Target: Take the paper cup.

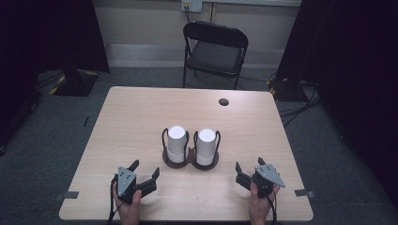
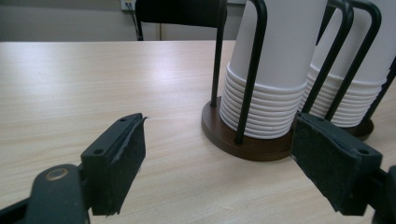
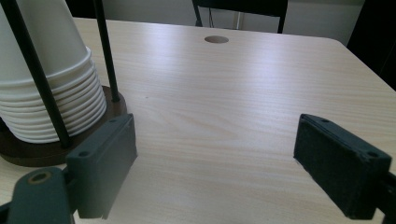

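The light wooden table (image 1: 131, 117) has a round cable hole (image 1: 224, 101) near its far edge, and it stands on grey carpet with a black folding chair (image 1: 215, 49) behind it and dark curtains at both sides. Near the table's middle, 2 stacks of white paper cups (image 1: 177, 143) stand upside down in a dark holder (image 1: 189, 160), side by side, their long axis upright. The left gripper (image 1: 145, 171) and the right gripper (image 1: 248, 165) rest near the front edge, each with jaws wide apart and empty.
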